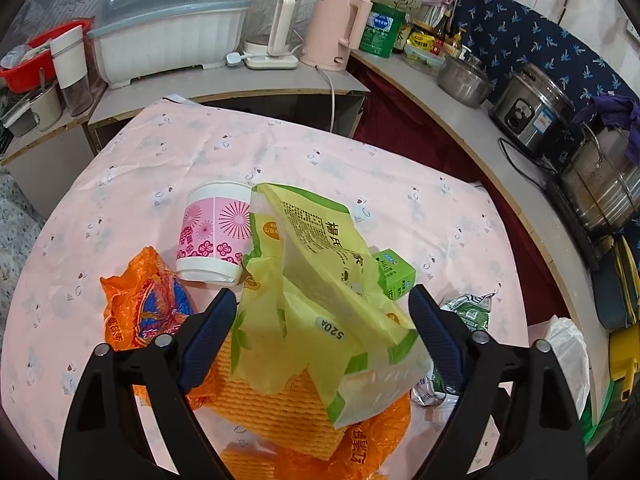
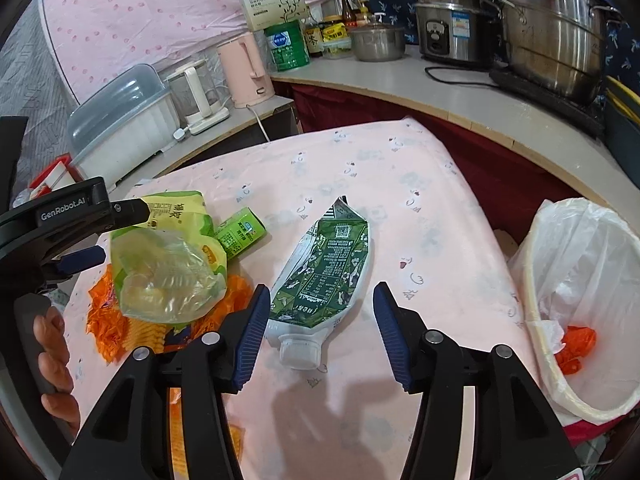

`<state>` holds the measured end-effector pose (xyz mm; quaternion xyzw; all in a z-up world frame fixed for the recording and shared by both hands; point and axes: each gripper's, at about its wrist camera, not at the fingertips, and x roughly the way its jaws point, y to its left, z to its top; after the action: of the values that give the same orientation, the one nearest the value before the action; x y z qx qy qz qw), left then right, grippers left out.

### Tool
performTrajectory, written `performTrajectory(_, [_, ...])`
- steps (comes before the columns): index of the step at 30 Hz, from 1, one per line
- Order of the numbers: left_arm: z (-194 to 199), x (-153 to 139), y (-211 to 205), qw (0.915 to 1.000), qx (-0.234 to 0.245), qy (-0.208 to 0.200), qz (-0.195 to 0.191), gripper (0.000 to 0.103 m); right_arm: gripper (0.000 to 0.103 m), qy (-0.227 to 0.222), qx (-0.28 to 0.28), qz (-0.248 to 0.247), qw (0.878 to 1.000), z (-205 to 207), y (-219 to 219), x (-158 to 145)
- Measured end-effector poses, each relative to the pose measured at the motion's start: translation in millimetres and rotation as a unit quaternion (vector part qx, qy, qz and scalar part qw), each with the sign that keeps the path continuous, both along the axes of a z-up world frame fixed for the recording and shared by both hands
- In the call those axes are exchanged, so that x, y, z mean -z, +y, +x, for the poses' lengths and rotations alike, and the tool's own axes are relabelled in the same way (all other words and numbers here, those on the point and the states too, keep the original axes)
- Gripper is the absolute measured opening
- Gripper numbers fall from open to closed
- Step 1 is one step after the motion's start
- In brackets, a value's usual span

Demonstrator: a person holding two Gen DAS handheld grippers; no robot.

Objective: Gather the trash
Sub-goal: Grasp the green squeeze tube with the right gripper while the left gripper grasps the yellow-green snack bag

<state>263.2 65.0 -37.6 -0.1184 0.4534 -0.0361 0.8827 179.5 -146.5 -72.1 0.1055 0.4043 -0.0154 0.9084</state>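
Most of the trash still lies on the pink tablecloth (image 2: 360,168): the flattened green pouch (image 2: 324,268) sits between your right gripper's (image 2: 320,328) spread jaws, and the yellow-green bag (image 1: 320,288) between your left gripper's (image 1: 320,320) spread jaws. Beside that are the paper cup (image 1: 216,232), orange wrappers (image 1: 136,300) and small green carton (image 1: 394,274). Only an orange scrap (image 2: 576,348) shows in the lined bin (image 2: 580,264), so you're barely started.

A cramped home kitchen: a rice cooker (image 2: 448,26), steel stockpot (image 2: 556,40), pink kettle (image 1: 334,34), sauce bottles (image 2: 348,12) and covered dish rack (image 1: 168,24) line the counters.

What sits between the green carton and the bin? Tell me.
Only bare pink cloth lies between the carton and the bin, in the right wrist view.
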Motion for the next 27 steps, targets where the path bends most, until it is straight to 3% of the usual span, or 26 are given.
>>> performTrajectory(4, [4,6,-1,0.9999,0.013,0.007,0.006,0.049,0.052,0.016,0.002,0.012,1.000,15,-2,14])
performTrajectory(10, [3,10,5,0.9998,0.017,0.013,0.004,0.017,0.052,0.038,0.013,0.036,0.999,34,-9,32])
performTrajectory(19, [2,15,13,0.9998,0.011,0.013,0.000,0.010,0.052,0.054,0.016,0.066,0.996,47,-11,52])
performTrajectory(27, [-3,17,3,0.9996,0.022,0.014,0.007,0.006,0.023,0.037,0.016,0.086,0.996,47,-13,42])
